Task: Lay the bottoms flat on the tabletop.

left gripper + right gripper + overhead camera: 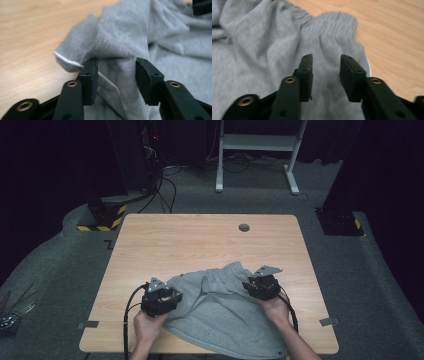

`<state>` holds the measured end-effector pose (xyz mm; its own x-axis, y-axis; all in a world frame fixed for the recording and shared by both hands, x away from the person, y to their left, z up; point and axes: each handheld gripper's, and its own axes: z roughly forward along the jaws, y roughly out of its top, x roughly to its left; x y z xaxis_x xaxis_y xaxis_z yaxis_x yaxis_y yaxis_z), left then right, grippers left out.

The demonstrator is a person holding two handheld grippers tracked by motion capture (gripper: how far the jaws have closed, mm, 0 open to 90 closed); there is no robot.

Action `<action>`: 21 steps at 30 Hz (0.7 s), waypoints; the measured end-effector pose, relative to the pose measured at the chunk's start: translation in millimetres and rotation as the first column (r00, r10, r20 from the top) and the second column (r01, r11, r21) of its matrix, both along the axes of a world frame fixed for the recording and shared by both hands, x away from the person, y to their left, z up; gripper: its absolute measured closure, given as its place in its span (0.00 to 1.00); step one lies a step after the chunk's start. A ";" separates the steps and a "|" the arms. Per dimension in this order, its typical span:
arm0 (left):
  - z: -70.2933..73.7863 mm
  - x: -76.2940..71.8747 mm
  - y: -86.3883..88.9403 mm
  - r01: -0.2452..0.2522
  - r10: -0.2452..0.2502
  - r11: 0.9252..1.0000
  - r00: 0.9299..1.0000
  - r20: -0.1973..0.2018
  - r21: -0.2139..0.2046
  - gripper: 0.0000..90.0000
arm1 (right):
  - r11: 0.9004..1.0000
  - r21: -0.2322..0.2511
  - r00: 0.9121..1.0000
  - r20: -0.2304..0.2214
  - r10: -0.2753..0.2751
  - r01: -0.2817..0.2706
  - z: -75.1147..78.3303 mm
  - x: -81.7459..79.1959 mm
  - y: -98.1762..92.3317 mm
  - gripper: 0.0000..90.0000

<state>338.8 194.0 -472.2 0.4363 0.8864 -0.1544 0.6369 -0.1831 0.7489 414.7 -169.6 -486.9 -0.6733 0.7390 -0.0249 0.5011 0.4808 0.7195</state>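
Both the left claw [172, 296] and right claw [248, 285] stood released over the grey shorts [220, 312], which lay rumpled on the table [200, 240], smoothing and folding seemingly left.

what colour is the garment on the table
Plain light grey garment with a thin white edge trim, seen best in the left gripper view.

Light wooden table [200, 240] with a round grey cable hole [244, 227] near its far edge, grey carpet floor [380, 285], white desk frame [257, 145] behind, black cables [162, 185], yellow-and-black striped base [102, 217], perhaps tools at left edge [12, 312]
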 end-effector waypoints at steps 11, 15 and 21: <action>-32.9 11.9 -4.0 -0.009 0.011 1.000 0.995 -0.096 0.015 0.64 | 0.993 -0.087 0.991 -0.099 -0.094 0.085 -17.0 38.9 14.1 0.48; -42.7 8.6 -4.8 -0.017 0.018 1.000 0.996 -0.087 0.002 0.66 | 0.996 -0.079 0.992 -0.111 -0.055 0.046 -18.4 38.5 13.4 0.76; -46.9 6.1 -3.3 -0.022 0.021 1.000 0.998 -0.053 -0.014 0.65 | 0.994 -0.109 0.998 -0.052 -0.028 0.022 -6.4 41.2 16.2 0.95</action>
